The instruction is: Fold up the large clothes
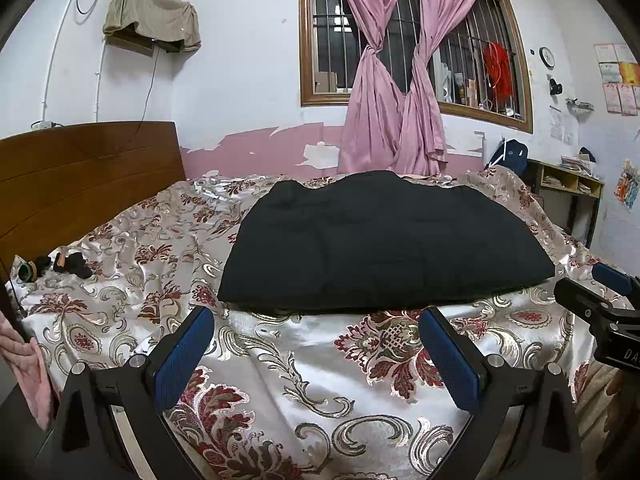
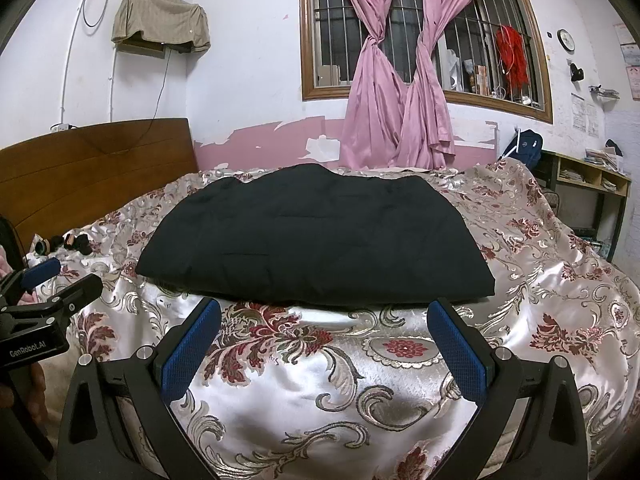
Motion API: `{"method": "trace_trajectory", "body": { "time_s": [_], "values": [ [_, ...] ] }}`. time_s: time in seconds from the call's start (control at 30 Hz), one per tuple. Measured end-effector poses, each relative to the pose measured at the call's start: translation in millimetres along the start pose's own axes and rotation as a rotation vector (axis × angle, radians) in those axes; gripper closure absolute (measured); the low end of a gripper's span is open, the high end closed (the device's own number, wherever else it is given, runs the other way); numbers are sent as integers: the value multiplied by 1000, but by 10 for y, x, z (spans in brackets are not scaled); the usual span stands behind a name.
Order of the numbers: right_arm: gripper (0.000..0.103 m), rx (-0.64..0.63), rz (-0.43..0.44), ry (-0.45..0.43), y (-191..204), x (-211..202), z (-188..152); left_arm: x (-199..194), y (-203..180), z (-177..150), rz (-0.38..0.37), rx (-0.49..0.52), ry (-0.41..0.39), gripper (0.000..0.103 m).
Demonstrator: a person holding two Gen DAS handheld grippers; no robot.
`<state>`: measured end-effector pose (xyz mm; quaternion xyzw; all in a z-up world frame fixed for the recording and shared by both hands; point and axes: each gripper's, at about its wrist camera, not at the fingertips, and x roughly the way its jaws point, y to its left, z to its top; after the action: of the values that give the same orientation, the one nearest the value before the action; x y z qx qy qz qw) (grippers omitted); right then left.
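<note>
Black folded garment flat on the floral bedspread, mid-bed. Left gripper and right gripper just short of its near edge, fingers spread wide, empty.

a home bedroom: a bed with a floral satin cover, a wooden headboard, pink curtains at a barred window.

The left gripper is level, its blue-padded fingers spread wide with nothing between them. The right gripper is held the same way, fingers wide apart and empty, the two side by side.
</note>
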<state>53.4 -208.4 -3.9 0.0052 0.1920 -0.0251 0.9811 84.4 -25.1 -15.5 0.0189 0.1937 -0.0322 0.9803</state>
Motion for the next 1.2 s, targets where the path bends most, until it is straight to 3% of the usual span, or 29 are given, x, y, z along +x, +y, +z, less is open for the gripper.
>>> {"method": "trace_trajectory", "body": {
  "time_s": [1.2],
  "values": [
    [2, -1, 0, 2, -3, 1, 12, 6, -5, -20, -2, 2, 8, 0]
  ]
}}
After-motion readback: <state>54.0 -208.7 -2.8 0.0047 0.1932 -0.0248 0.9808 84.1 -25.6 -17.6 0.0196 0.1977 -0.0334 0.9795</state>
